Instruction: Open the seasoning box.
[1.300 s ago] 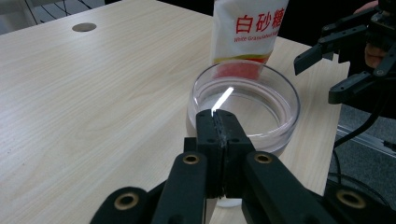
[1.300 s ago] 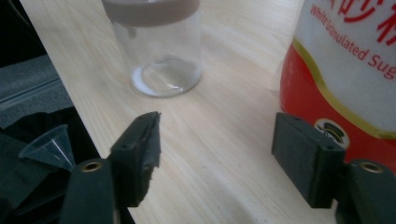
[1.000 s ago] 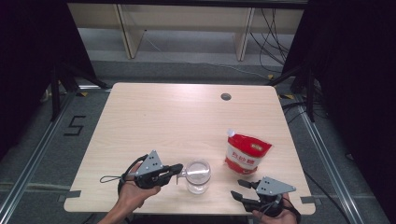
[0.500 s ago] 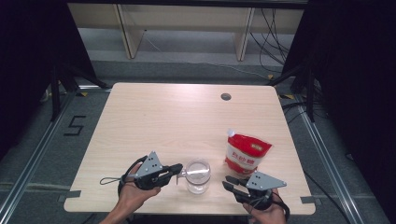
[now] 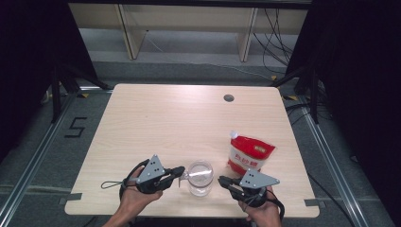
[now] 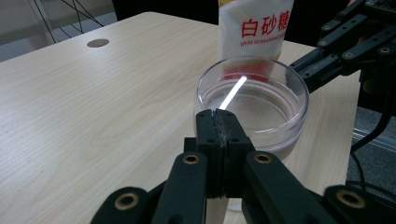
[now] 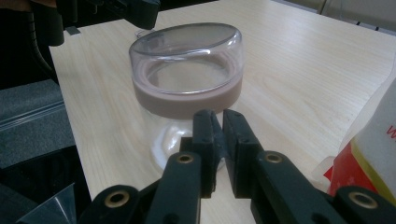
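Bracketing the jar (image 5: 200,177) at lower centre to steady it, we hold the left gripper (image 5: 178,172) closed empty, while the right gripper (image 5: 223,181) has just been closing on nothing.

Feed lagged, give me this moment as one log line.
left hand-held gripper: shut, empty | right hand-held gripper: jaws just closed, empty | lidded glass jar: between them

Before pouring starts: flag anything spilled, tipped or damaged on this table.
Nothing stands out. The lidded glass jar stands upright between both grippers, the sugar pouch sits intact beside it, and no spill shows on the table.
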A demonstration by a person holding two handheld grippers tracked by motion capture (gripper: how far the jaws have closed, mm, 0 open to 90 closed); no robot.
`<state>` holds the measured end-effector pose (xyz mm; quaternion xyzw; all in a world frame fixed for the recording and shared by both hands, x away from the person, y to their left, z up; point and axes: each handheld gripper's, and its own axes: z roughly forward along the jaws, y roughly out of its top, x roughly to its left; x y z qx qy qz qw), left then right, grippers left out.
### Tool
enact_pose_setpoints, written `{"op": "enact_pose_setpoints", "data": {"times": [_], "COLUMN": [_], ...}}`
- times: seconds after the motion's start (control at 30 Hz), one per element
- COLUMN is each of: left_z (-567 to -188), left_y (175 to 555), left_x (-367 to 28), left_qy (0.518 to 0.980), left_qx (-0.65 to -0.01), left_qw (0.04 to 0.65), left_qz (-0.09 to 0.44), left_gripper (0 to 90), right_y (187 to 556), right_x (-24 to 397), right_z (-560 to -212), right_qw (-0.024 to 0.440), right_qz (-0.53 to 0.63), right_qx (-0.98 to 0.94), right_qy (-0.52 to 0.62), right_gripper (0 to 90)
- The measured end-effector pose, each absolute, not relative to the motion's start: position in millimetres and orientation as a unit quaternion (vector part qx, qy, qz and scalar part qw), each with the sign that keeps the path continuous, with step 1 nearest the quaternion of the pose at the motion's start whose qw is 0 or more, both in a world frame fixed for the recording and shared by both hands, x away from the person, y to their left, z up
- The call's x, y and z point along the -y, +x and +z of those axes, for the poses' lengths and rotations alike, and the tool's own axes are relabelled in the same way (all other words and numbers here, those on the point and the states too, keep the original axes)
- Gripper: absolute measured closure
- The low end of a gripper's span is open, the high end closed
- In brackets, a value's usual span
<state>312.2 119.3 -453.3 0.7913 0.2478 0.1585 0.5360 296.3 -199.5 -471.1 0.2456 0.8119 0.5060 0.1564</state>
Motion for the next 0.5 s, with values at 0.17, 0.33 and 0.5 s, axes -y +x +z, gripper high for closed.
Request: {"op": "enact_pose_setpoints", "data": {"times": [0.17, 0.33, 0.5], "left_z": [-454.0, -454.5, -454.8], "left_y": [311.5, 312.7, 312.5], "left_x": [-120.8, -122.2, -122.3], "left_qy": [0.791, 0.791, 0.791], "left_qx": [-0.248, -0.248, -0.247], "left_qw": [0.536, 0.538, 0.538], "left_qz": [0.159, 0.153, 0.155], "left_gripper": [88.9, 88.9, 89.0], "right_y": [297.9, 297.6, 298.9], "right_x": [197.5, 195.7, 191.6], "right_z": [-470.3, -469.2, -469.4], "right_qw": [0.162, 0.158, 0.158], "right_qz": [0.515, 0.515, 0.514], "right_qx": [-0.806, -0.805, -0.808], "right_qy": [0.245, 0.248, 0.239], "right_gripper": [87.1, 88.4, 88.4]}}
